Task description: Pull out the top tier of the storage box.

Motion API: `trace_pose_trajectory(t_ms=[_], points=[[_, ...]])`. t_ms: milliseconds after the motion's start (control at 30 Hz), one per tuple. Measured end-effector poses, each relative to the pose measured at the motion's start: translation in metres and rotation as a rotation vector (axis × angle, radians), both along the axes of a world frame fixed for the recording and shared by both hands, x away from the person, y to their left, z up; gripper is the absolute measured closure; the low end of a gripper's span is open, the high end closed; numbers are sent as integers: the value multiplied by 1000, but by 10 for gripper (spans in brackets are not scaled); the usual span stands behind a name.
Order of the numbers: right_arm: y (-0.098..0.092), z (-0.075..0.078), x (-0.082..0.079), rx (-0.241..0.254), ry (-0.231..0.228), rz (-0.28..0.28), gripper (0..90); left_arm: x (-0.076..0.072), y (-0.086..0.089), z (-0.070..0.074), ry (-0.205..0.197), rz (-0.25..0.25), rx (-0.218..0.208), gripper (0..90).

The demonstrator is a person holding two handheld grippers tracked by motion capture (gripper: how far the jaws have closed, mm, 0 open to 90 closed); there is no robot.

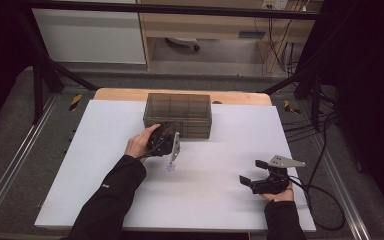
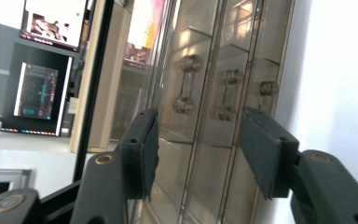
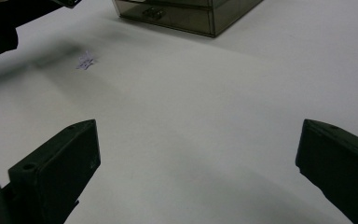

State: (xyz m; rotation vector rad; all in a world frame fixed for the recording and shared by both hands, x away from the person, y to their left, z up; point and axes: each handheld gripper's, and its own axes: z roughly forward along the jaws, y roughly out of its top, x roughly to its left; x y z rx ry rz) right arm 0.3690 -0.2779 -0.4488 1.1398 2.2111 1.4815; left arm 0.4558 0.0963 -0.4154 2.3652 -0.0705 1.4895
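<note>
From the high view, a smoky translucent plastic drawer box [image 1: 178, 115] stands at the far middle of the matte white table [image 1: 220, 205]; the left claw [image 1: 166, 136] is at its front, the right claw [image 1: 254, 172] rests wide apart near the right edge. A small pale star-shaped scrap [image 1: 170, 167] lies between. In the left gripper view, half-parted black pads [image 2: 142, 149] flank a dumbbell-shaped drawer handle [image 2: 230, 95] without touching. In the right gripper view, blocky jaws gape, holding nothing.
</note>
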Motion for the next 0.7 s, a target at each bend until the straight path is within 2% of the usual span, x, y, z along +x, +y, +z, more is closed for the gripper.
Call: trace_pose_trajectory(t_ms=[567,700], points=[[0,0,0,4,-4,0,3,5,-11,-13,-104,10,42,592],[-1,0,0,4,-4,-1,3,6,-12,-16,-118,11,47,615]])
